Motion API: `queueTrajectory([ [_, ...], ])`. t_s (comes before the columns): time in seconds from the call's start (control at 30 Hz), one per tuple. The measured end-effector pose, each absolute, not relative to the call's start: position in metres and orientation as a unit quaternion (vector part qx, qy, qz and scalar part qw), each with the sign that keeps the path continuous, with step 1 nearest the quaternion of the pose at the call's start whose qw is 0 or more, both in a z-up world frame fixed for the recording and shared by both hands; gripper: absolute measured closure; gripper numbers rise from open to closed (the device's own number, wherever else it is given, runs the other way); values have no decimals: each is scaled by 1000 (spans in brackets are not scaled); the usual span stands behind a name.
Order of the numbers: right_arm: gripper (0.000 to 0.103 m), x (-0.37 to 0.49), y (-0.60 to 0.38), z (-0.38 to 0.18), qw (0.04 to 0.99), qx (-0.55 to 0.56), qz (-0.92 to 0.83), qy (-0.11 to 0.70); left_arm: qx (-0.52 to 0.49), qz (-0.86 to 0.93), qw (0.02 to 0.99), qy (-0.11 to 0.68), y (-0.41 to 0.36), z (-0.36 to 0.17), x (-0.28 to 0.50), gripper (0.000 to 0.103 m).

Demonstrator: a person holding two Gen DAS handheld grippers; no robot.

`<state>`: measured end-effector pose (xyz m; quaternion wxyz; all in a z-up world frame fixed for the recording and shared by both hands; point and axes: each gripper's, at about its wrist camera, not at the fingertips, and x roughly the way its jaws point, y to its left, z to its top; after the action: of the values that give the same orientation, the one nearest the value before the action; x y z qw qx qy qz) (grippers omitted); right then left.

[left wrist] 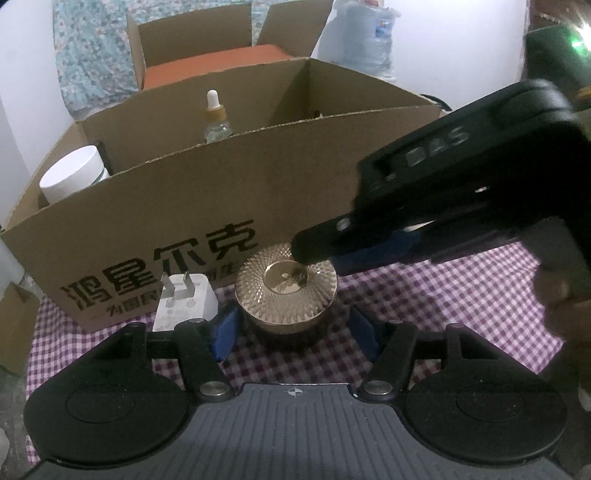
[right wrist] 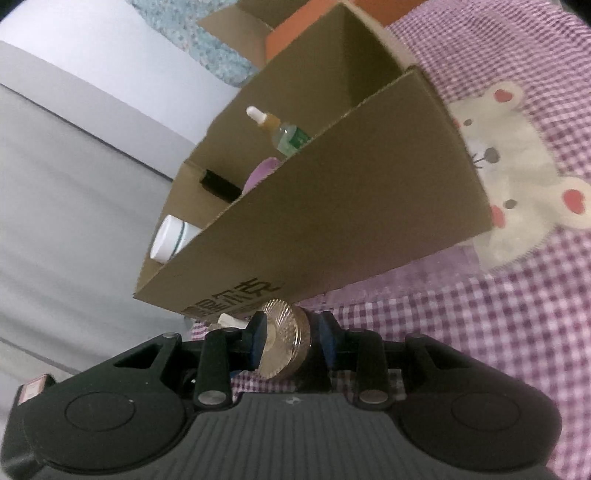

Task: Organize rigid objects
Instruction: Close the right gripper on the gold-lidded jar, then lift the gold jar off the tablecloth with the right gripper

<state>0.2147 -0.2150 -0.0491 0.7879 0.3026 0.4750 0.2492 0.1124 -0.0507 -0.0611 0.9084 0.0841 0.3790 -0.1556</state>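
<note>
Both views are dimly lit and bowed by fisheye distortion; glare [left wrist: 581, 27] is seen top right, and edges are blurred.

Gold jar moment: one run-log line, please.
left gripper: open, straddling gold jar | right gripper: around jar lid, contact unclear | jar on checked cloth before cardboard box | charger beside jar

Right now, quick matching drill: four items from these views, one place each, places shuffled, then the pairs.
Items:
1. gold jar
2. charger
3. dropper bottle
4. white jar

Places:
A. inside the box, mid, upright
B. on the cloth, left of the gold jar
C. inside the box, left end
D. on the cloth, in front of the box

Pairs: 1-D, 2-B, 3-A, 4-C
</note>
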Motion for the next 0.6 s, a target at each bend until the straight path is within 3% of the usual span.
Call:
queueTrajectory([
  [0.6,69,188,-251,-51,787,311,221,485,89,-213,893,386,-81,-60,109,39],
])
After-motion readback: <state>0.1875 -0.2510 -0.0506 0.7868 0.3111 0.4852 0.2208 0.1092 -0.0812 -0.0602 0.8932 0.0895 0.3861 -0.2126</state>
